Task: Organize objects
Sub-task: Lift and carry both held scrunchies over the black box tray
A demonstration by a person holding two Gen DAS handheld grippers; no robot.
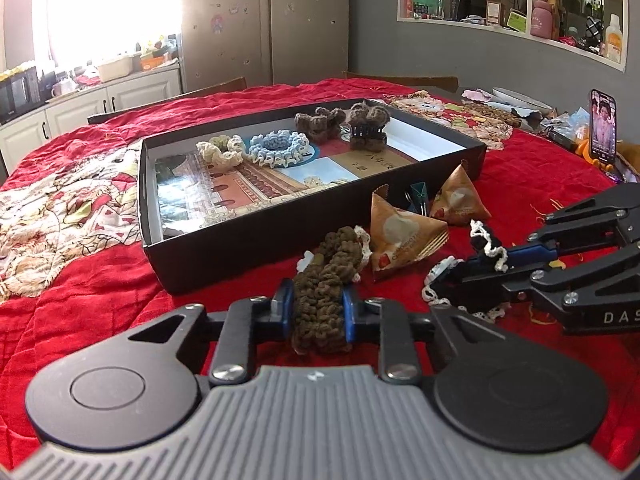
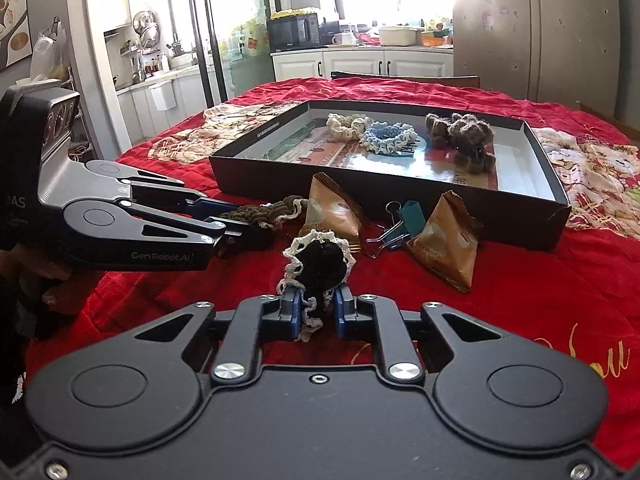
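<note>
My left gripper (image 1: 318,308) is shut on a brown crocheted scrunchie (image 1: 332,276) with a cream edge, which lies on the red quilt just in front of the black box (image 1: 224,258). To its right, my right gripper (image 2: 316,310) is shut on a black scrunchie (image 2: 322,266) trimmed in white lace. In the left wrist view the right gripper (image 1: 452,280) reaches in from the right with that black scrunchie (image 1: 490,250). Inside the box lie a cream scrunchie (image 1: 222,152), a blue one (image 1: 278,146) and two brown knitted clips (image 1: 342,124).
Two orange triangular snack packets (image 1: 400,240) (image 1: 460,198) and teal binder clips (image 1: 418,196) lie between the grippers and the box. A phone (image 1: 602,128) stands on a holder at the far right among clutter. The patterned quilt panel (image 1: 60,208) lies left of the box.
</note>
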